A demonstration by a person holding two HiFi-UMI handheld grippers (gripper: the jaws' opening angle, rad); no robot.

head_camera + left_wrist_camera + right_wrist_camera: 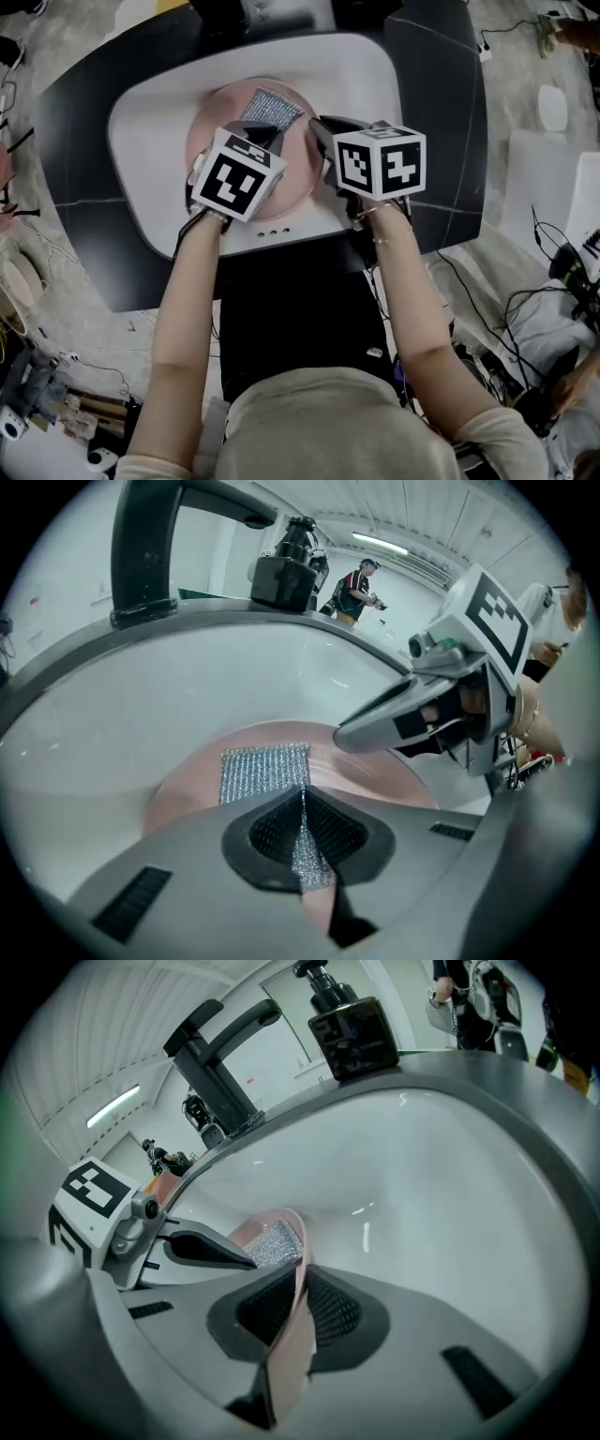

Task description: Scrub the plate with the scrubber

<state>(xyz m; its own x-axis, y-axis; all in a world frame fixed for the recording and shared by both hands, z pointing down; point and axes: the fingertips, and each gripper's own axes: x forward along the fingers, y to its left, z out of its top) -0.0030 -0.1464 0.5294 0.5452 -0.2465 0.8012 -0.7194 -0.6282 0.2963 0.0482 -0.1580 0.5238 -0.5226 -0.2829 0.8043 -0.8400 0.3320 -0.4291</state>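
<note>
A pink plate (212, 129) lies in the white sink basin (361, 80). A silver mesh scrubber (269, 105) rests flat on the plate's face. My left gripper (302, 834) is shut on the near edge of the scrubber (263, 769), which spreads over the plate (370, 780) ahead of the jaws. My right gripper (294, 1309) is shut on the rim of the plate (290, 1335) at its right side, the rim edge-on between the pads. In the right gripper view the scrubber (275, 1243) shows beyond the rim, next to the left gripper's jaws.
A black faucet (142, 546) and a dark soap dispenser (286, 569) stand at the basin's back rim. The sink sits in a dark countertop (84, 253). Cables and clutter lie on the floor round it. People stand far off in the room.
</note>
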